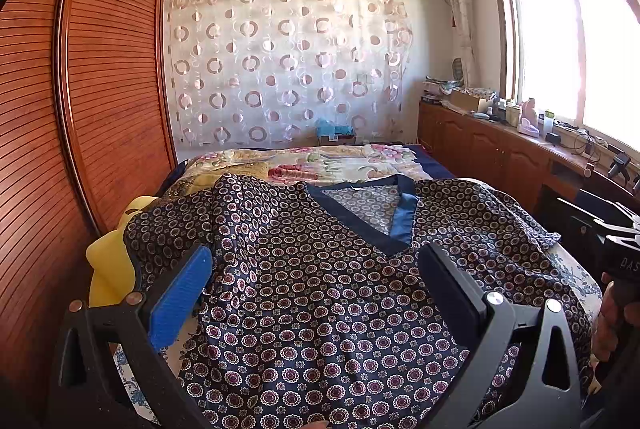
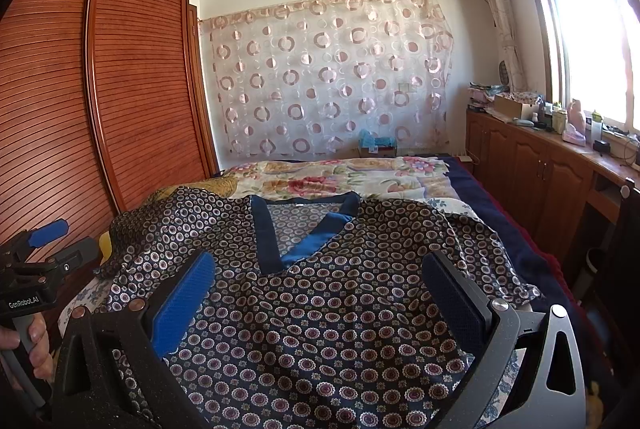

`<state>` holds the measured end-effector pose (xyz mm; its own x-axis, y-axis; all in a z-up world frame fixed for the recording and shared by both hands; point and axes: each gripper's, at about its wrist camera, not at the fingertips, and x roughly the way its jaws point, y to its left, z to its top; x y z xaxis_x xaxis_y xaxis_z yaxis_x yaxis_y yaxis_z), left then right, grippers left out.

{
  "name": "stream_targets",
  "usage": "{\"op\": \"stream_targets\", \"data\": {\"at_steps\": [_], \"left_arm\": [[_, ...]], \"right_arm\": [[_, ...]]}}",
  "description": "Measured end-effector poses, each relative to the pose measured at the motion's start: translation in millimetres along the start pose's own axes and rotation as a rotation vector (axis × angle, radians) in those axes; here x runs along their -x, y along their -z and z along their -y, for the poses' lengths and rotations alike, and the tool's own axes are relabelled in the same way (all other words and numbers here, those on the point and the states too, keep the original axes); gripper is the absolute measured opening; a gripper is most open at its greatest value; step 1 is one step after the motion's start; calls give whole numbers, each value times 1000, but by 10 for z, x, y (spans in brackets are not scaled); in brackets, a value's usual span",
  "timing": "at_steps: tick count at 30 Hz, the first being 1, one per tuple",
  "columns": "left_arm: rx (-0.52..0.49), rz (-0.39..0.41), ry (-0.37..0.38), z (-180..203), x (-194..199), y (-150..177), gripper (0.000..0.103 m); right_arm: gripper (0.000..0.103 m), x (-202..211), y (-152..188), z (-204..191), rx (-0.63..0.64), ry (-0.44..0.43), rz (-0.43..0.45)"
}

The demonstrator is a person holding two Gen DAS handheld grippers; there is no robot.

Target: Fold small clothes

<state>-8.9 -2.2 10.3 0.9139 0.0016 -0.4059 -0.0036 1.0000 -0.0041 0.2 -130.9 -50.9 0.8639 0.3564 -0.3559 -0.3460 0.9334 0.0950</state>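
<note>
A dark navy V-neck top (image 1: 320, 269) with a small circle print and a blue neck band lies spread face up on the bed; it also shows in the right wrist view (image 2: 320, 309). My left gripper (image 1: 316, 269) is open and empty, hovering over the top's lower front, left of centre. My right gripper (image 2: 320, 277) is open and empty, hovering over the top's front below the V-neck. The left gripper's body (image 2: 36, 269) shows at the left edge of the right wrist view; the right gripper's body (image 1: 616, 249) shows at the right edge of the left wrist view.
A floral quilt (image 1: 328, 161) covers the far part of the bed. A yellow item (image 1: 108, 269) lies under the top's left sleeve. A wooden wardrobe (image 1: 100, 89) stands to the left. A low cabinet (image 2: 540, 165) with clutter runs under the window at the right.
</note>
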Motion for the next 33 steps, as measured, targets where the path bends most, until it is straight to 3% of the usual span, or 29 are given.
{"op": "stream_targets", "data": {"at_steps": [28, 33], "left_arm": [[-7, 4, 0, 13, 23, -21, 103], [5, -26, -1, -64, -58, 28, 103]], "right_arm": [[103, -7, -13, -4, -1, -4, -1], [103, -65, 10, -24, 2, -28, -16]]}}
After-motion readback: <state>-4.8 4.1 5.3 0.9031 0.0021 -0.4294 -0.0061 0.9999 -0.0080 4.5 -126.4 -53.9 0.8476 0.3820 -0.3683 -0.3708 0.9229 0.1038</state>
